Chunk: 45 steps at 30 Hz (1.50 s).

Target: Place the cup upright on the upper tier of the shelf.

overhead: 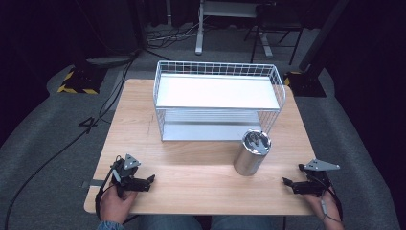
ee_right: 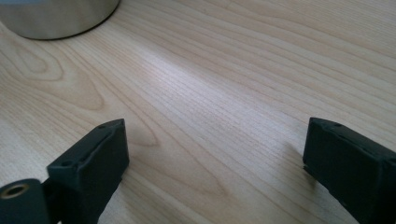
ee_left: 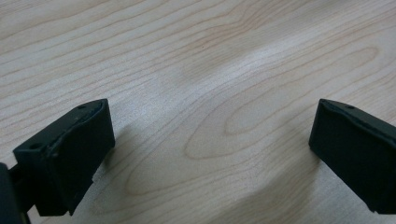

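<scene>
Here we are resting both tools low on the pale wooden table [overhead: 191,177], and the thing nearest to hand is the shiny steel cylindrical canister [overhead: 252,153], which is standing upright ahead and to the inner side of the right hand-held gripper [overhead: 288,183], near it but not touching, just in front of the white wire two-shelf rack [overhead: 218,98]. The right hand-held gripper is lying released, its jaws spread with only bare wood between them; the left hand-held gripper [overhead: 149,179] is likewise lying released, well apart from the canister. To take the canister well, we are judging that the right gripper should be coming in level at mid-height, its jaws straddling the round wall squarely, since a smooth metal side will probably be slipping under an off-centre pinch, and a push near the top could be tipping it toward the rack. The high view is giving us the whole layout: rack, canister lid, both hands. The right gripper view is giving us instead the canister's rounded base [ee_right: 56,18] meeting the wood at the upper left, beyond its jaws, while the left gripper view is offering wood grain [ee_left: 210,93] between its spread jaws.
</scene>
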Each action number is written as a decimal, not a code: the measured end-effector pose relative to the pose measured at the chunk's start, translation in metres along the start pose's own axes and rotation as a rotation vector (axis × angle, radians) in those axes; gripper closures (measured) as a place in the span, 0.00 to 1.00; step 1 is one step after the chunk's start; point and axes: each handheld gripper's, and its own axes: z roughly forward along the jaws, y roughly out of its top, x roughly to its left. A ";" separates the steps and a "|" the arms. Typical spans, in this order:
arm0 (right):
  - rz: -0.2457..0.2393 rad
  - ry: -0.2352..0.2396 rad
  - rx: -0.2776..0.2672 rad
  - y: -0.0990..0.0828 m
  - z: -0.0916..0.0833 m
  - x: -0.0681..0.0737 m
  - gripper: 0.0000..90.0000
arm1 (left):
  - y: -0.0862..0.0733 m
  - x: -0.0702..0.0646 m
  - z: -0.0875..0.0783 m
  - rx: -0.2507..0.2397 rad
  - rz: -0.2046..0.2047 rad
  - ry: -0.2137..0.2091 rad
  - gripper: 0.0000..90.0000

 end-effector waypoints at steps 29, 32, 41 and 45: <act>-0.006 0.016 -0.030 0.011 -0.015 0.002 0.07 | 0.007 0.001 0.006 -0.005 -0.025 0.022 0.01; -0.031 0.021 -0.045 0.021 -0.028 0.006 0.07 | 0.007 0.001 0.006 -0.003 -0.026 0.023 0.01; -0.080 0.055 -0.076 0.046 -0.052 0.020 0.06 | 0.007 0.001 0.007 -0.004 -0.028 0.027 0.01; -0.086 0.069 -0.113 0.054 -0.061 0.025 0.06 | 0.008 0.001 0.007 -0.004 -0.030 0.031 0.01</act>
